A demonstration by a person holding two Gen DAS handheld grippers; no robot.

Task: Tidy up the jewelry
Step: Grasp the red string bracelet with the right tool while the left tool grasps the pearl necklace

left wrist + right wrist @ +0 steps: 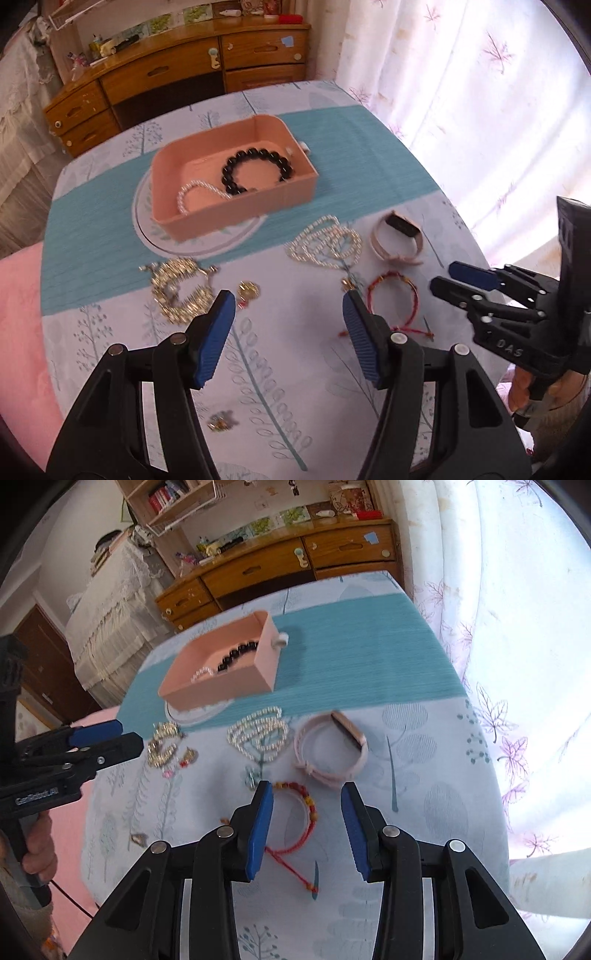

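On the desk (110,258) sits 1 pink box (236,206) on 1 round plate (155,240). In the box lie 2 bracelets: 1 black bead bracelet (256,170) and 1 white pearl bracelet (195,194). Outside lie 1 pearl necklace (327,245), 1 gold chain (181,291), 1 red cord bracelet (393,299), 1 pink watch (397,240) and 2 small charms, 1 gold charm (248,290) and 1 tiny trinket (220,422).

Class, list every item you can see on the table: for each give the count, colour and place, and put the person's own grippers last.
Open pink rectangular box: one, pink, far centre, on a round white plate.
Black bead bracelet: one, black, inside box.
Small white pearl bracelet: one, white, inside box.
Long white pearl necklace: one, white, heaped before box.
Pink-strapped wristwatch: one, pink, right of necklace.
Red cord bracelet: one, red, nearest right gripper.
Gold rhinestone chain: one, gold, left.
Small gold charm: one, gold, beside chain.
Left gripper: one, black with blue pads, open.
Right gripper: one, same colours, open.
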